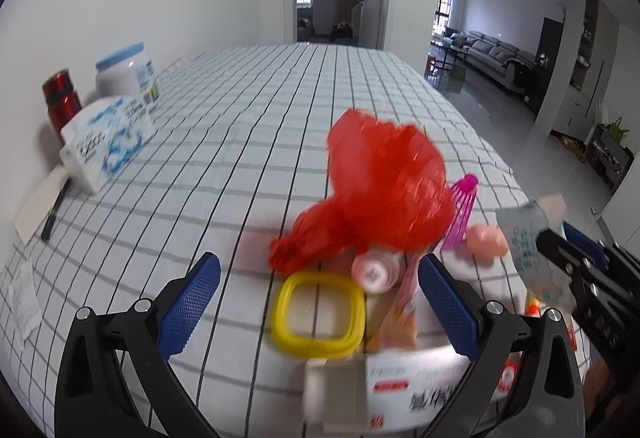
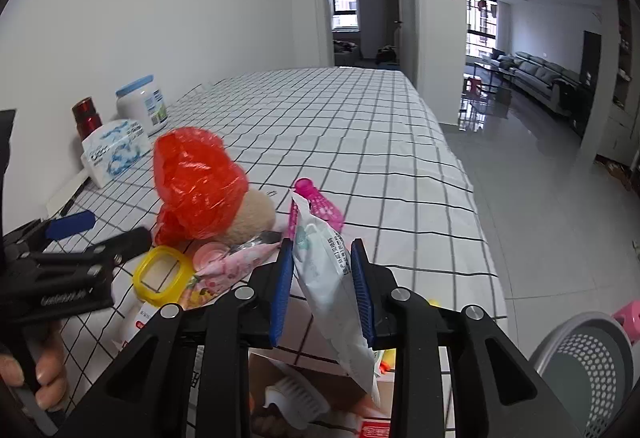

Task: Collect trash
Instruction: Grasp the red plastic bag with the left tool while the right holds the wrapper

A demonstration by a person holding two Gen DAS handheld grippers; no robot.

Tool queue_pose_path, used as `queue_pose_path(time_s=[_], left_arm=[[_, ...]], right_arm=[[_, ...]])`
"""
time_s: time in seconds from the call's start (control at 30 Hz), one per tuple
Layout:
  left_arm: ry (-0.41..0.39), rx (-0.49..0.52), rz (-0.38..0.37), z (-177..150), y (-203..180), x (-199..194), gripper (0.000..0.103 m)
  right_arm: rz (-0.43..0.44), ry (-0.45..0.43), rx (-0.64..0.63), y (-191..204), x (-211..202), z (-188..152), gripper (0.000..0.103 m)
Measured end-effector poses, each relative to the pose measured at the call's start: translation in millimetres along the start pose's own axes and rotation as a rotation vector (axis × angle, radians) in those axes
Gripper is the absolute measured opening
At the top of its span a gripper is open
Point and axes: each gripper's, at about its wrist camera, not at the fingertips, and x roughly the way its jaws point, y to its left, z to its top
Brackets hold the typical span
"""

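My right gripper (image 2: 322,282) is shut on a white snack wrapper (image 2: 328,278) and holds it above the table's near edge; the wrapper also shows in the left wrist view (image 1: 528,238). My left gripper (image 1: 320,302) is open and empty, its fingers either side of a yellow square ring (image 1: 318,318) and a small pink bottle (image 1: 374,272). A crumpled red plastic bag (image 1: 380,190) lies just beyond it. A pink shuttlecock (image 2: 316,204) and a pink printed pouch (image 2: 236,266) lie beside the bag.
The table has a checked cloth (image 1: 280,110). A tissue pack (image 1: 108,138), a white jar (image 1: 128,74) and a red flask (image 1: 62,102) stand at the left by the wall. A grey perforated basket (image 2: 592,370) is on the floor at right. A cardboard box (image 1: 400,386) lies near.
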Motion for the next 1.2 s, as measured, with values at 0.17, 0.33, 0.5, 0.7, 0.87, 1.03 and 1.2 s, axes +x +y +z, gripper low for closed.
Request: queue_pose_path(time_s=[0.17,0.33,0.5,0.7,0.87,1.03,1.2], left_arm=[[-0.034,0.008,-0.031,15,-13,6,0.097],[-0.014,0.000,-0.066,25,-24,28,0.097],[0.008,0.000,-0.062,26,-28,45,0.088],[0.026,0.029,-0.077,25,-28,46,0.051],[-0.006,0.037,-0.076,25,-25,32,0.044],[-0.039,0.051,-0.099,31,-29,11,0.041],[-0.082,0.089,-0.153,32,-50,-18,0.041]], right_arm=[[-0.014,-0.006,0.023,-9,-9,-4,0.028],[-0.011,-0.014,0.040,-14,-16,-9,0.028],[-0.010,-0.014,0.057,-18,-17,-11,0.028],[-0.017,-0.018,0.078,-25,-18,-12,0.028],[-0.023,-0.032,0.097,-31,-24,-12,0.027],[-0.044,-0.060,0.111,-41,-38,-13,0.027],[-0.084,-0.090,0.146,-61,-62,-20,0.027]])
